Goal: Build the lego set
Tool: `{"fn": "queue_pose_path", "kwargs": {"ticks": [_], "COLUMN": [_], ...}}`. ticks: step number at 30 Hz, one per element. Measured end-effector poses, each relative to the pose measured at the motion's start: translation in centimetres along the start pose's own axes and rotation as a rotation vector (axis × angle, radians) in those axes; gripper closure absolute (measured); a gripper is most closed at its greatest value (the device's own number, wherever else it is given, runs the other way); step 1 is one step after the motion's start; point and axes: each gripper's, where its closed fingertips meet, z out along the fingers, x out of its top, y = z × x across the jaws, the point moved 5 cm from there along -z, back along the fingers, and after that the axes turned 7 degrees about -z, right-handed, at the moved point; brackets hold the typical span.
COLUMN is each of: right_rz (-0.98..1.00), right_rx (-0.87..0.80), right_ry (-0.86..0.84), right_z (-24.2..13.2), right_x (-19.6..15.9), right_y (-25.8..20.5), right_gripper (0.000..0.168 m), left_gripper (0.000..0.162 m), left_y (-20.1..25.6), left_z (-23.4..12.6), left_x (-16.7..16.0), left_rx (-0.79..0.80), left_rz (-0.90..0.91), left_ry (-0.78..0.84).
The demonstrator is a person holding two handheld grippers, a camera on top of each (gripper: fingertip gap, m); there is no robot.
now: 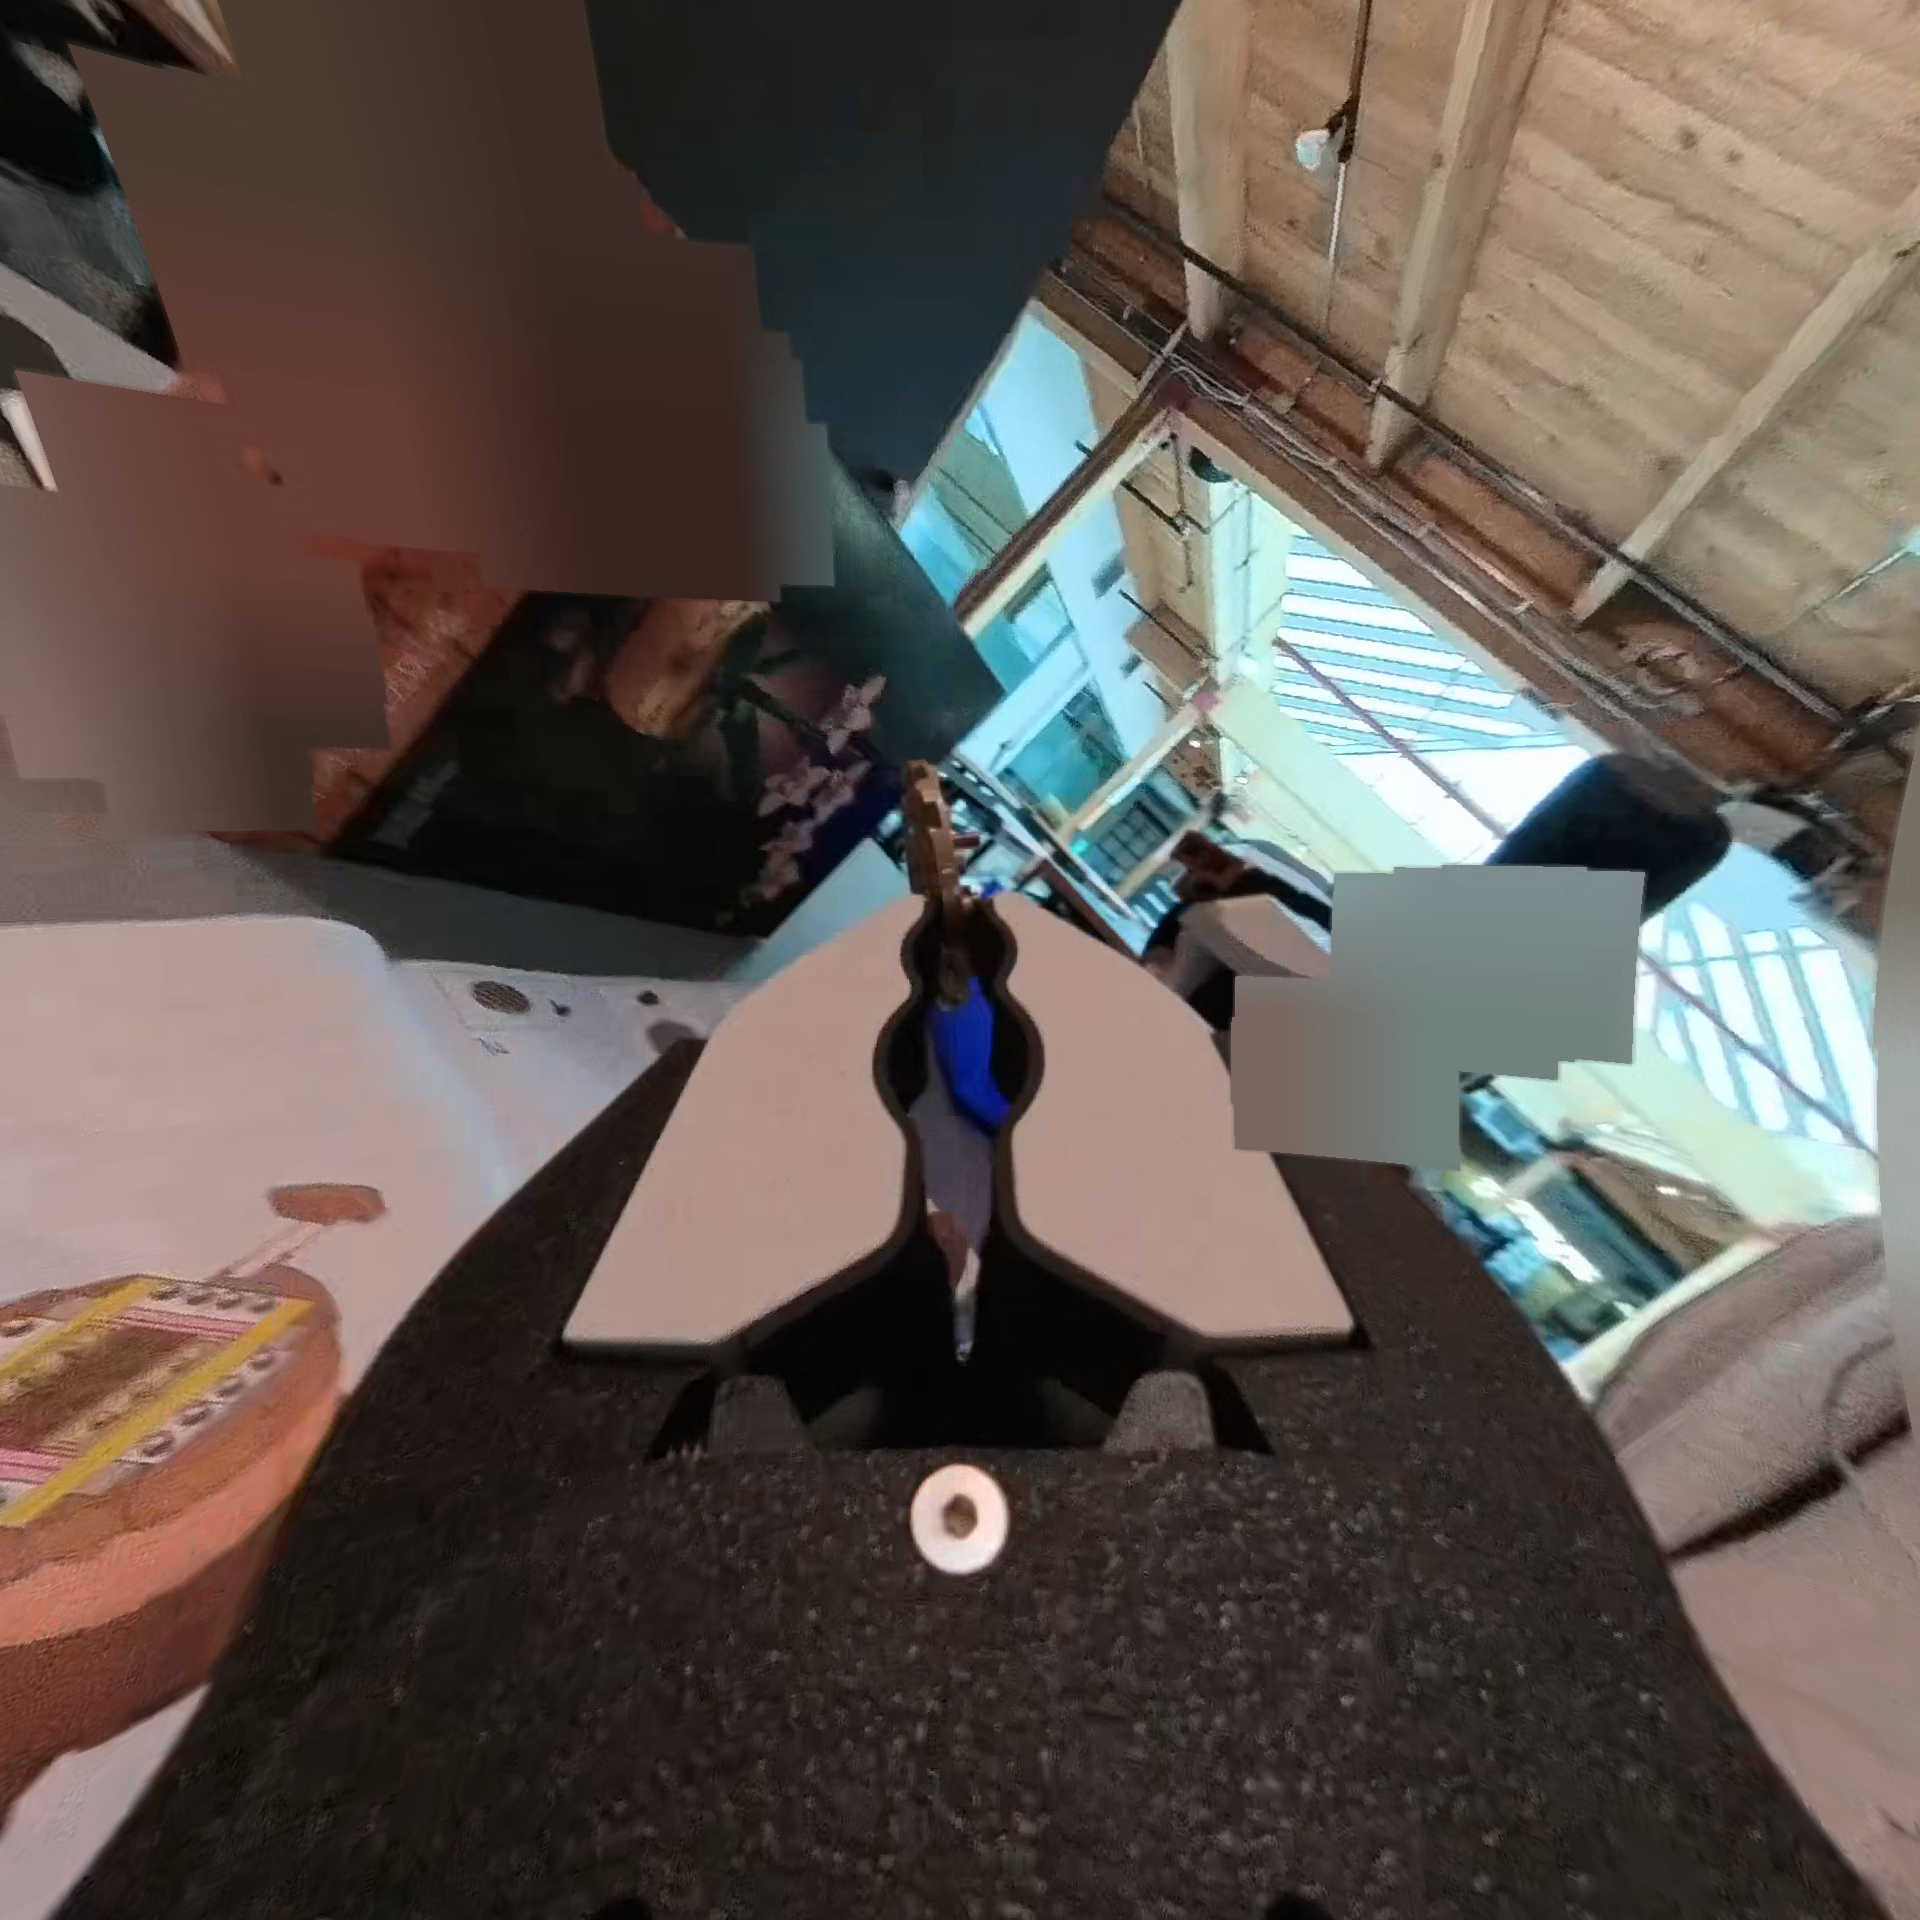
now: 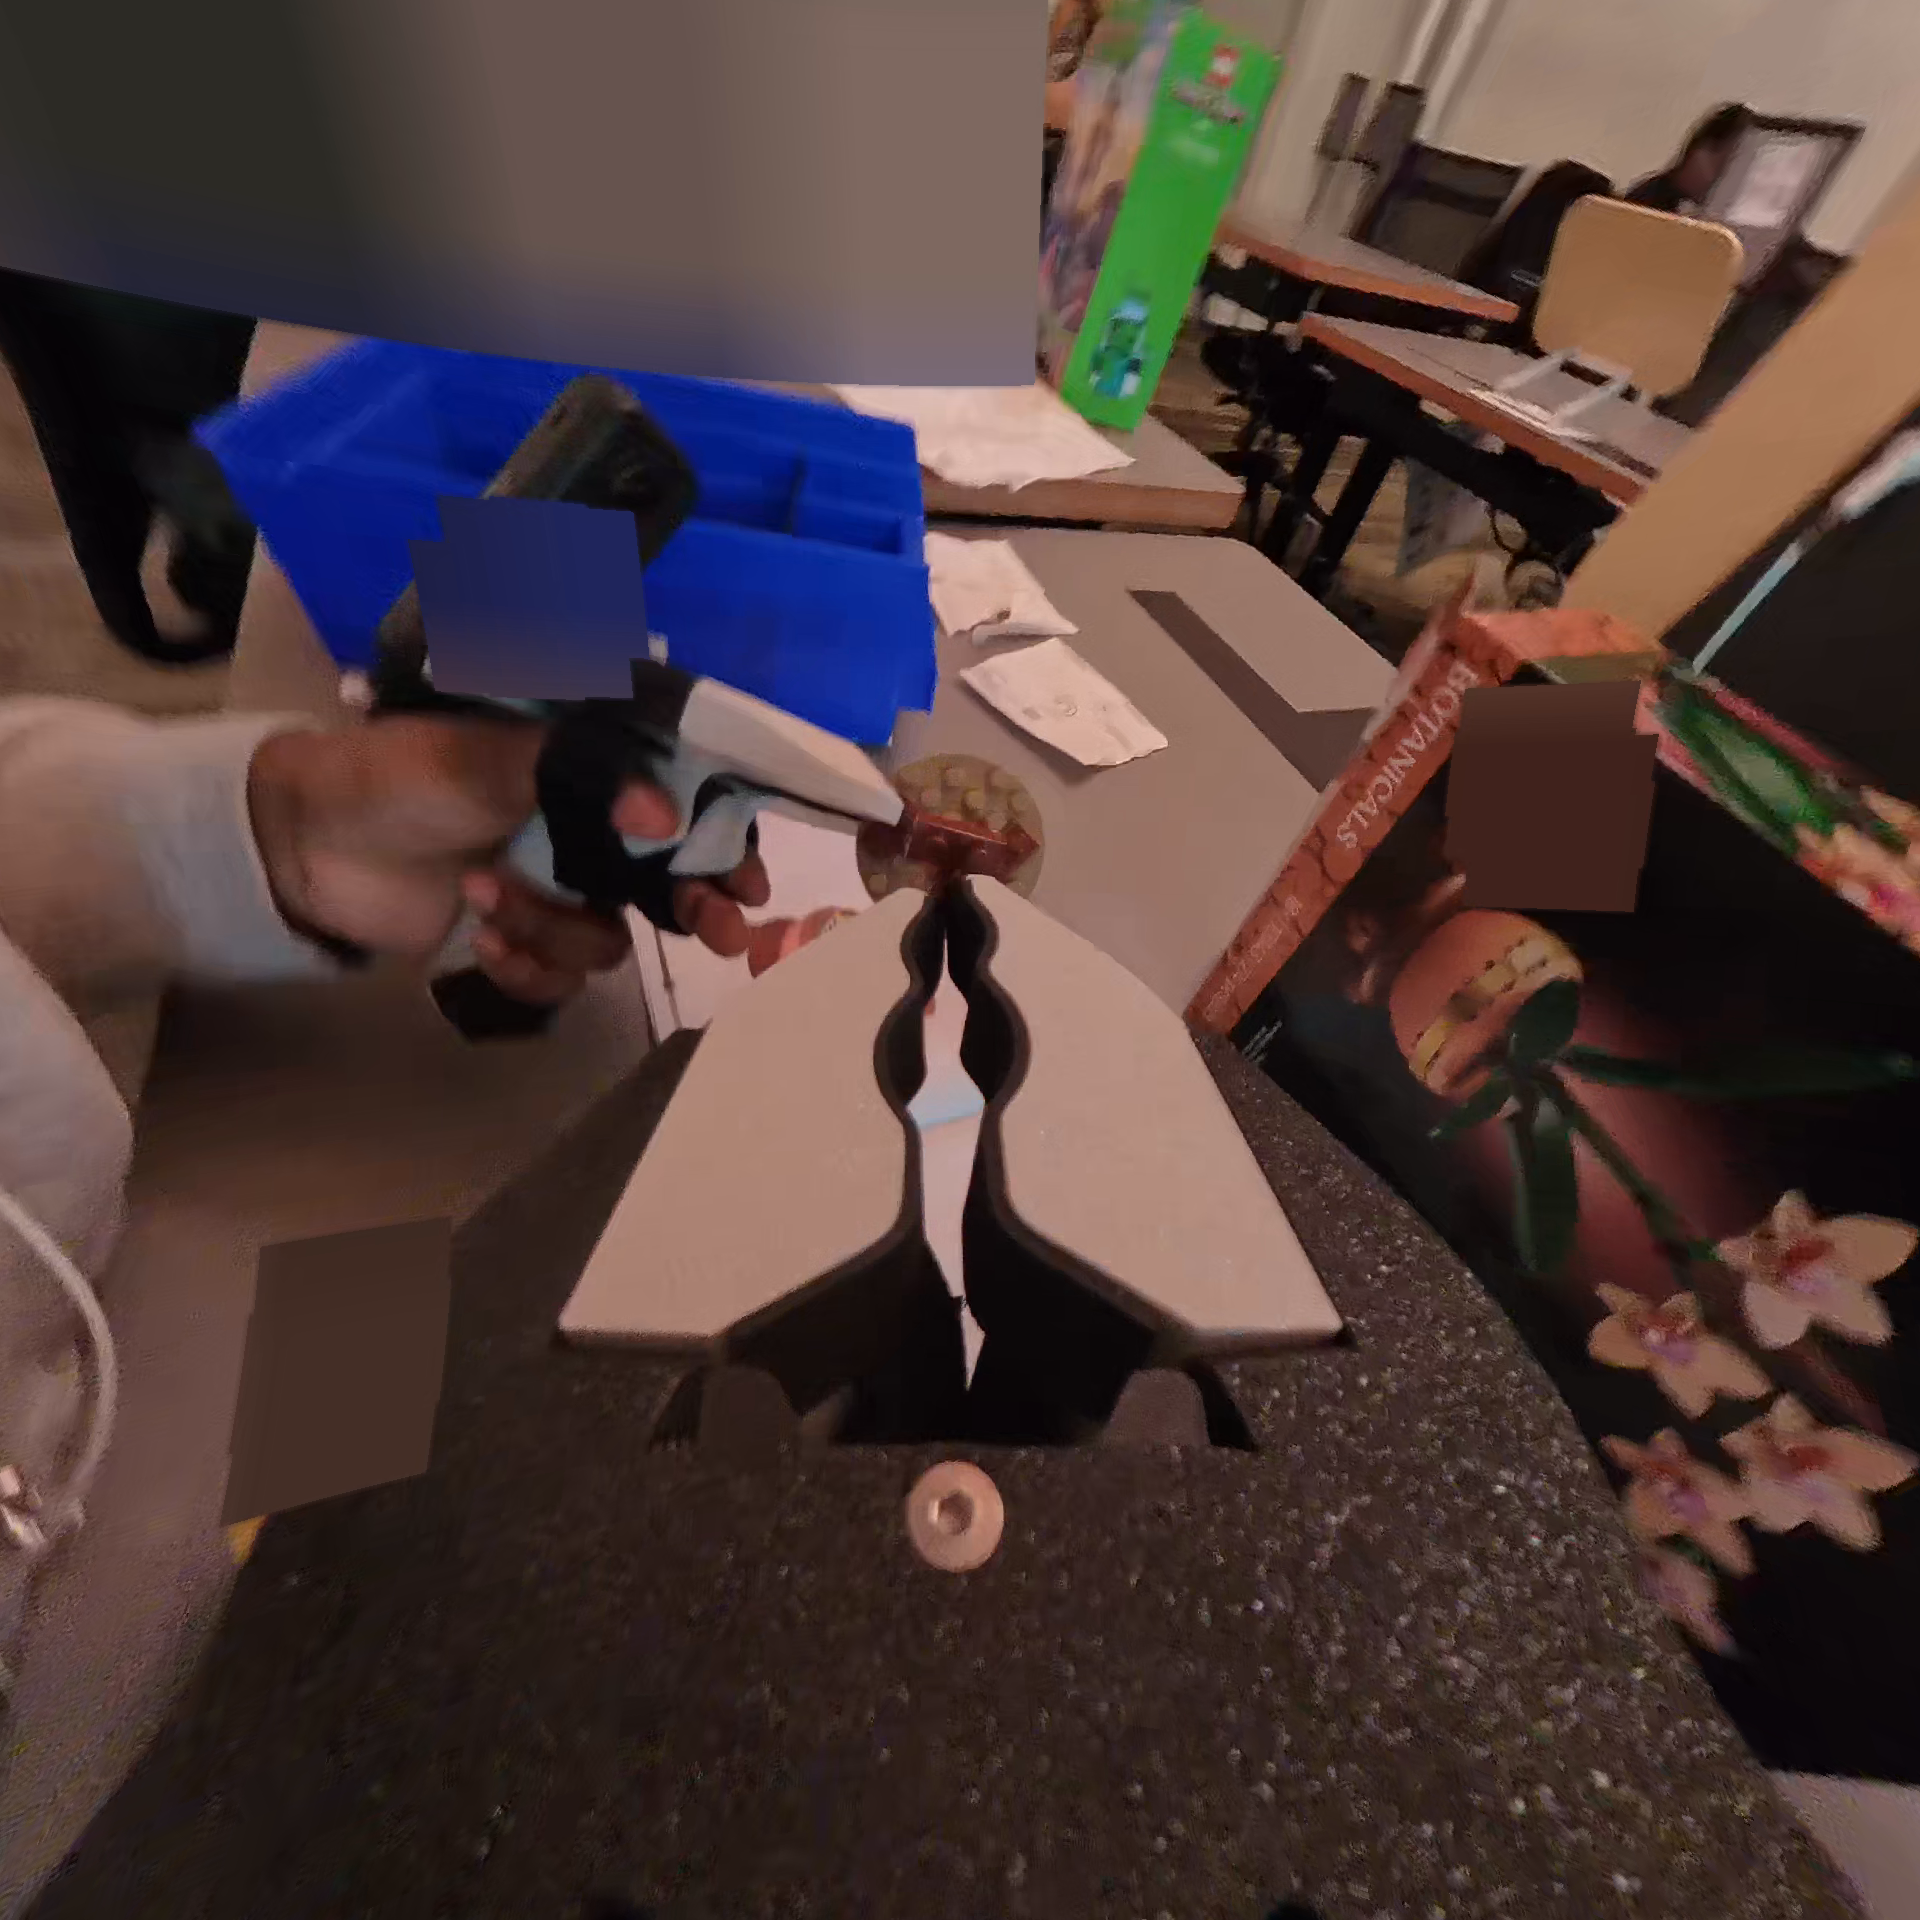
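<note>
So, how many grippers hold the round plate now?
2: left gripper grips the round plate from the left edge; right gripper pinches its lower edge.

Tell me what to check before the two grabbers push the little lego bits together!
1. Left gripper shut on the round tan plate: ok, it pinches the edge.
2. Right gripper shut on the small brown piece: seems ok, tips closed at it, but blurry.
3. Brown piece lined up on the plate's studs: cannot tell, too blurry.
4. Plate held in the air, above the grey table: ok.
5. Instruction booklet open nearby to compare: ok.
6. Lego box out of the way: ok, it stands off to the side.
</note>
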Motion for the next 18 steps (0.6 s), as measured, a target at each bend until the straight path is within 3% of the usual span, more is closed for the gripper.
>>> {"fn": "queue_pose_path", "kwargs": {"ticks": [2,5,13,18], "right_rz": [-0.140,-0.279,-0.450,-0.414], "right_rx": [0.083,0.146,0.188,0.201], "right_ry": [-0.020,-0.193,-0.372,-0.446], "right_z": [-0.3,-0.5,1.3,2.0], "right_x": [0.1,-1.0,-1.8,-2.6], "right_y": [-0.5,-0.2,-1.1,-1.5], "right_gripper": [0.167,0.166,0.166,0.166], "left_gripper": [0.156,0.156,0.156,0.156], "left_y": [-0.2,-0.8,-1.1,-1.2], "left_z": [0.1,0.2,0.4,0.3], "left_x": [-0.4,-1.4,-3.9,-4.9], "left_rx": [-0.070,-0.084,-0.050,-0.058], "left_rz": [-0.154,-0.299,-0.315,-0.377], "left_ry": [-0.042,-0.129,-0.212,-0.217]}}
